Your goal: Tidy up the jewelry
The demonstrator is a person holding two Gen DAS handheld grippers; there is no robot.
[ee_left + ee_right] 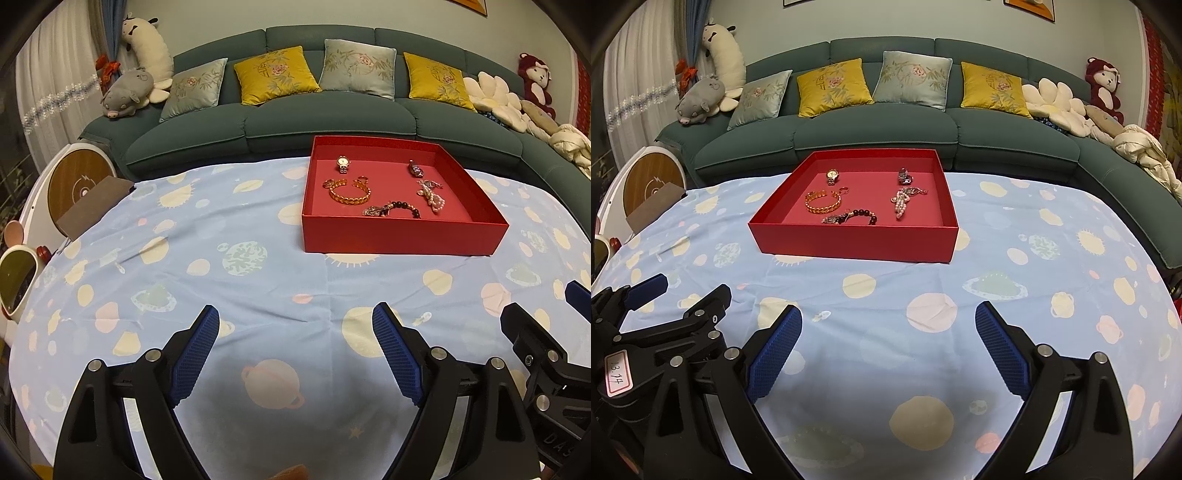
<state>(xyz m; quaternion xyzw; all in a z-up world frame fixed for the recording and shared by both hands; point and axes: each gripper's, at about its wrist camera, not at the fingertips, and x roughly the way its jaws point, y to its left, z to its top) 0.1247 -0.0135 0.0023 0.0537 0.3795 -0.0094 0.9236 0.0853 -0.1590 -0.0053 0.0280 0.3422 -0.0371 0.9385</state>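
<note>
A shallow red tray (402,236) (849,245) sits on the planet-print blue cloth at the far side of the table. Inside lie a gold watch (343,164) (832,176), a dark watch (415,169) (904,176), a gold chain bangle (350,193) (823,202), a small ring (362,180) (844,191), a dark bead bracelet (400,208) (855,216) and a pink pearl piece (432,194) (903,202). My left gripper (295,317) is open and empty over the cloth, well short of the tray. My right gripper (888,314) is open and empty beside it.
A green sofa (332,122) with cushions and plush toys runs behind the table. A round wooden-faced device (79,184) and a brown box (96,208) stand at the left table edge. The right gripper's body (543,354) shows at the left view's right edge.
</note>
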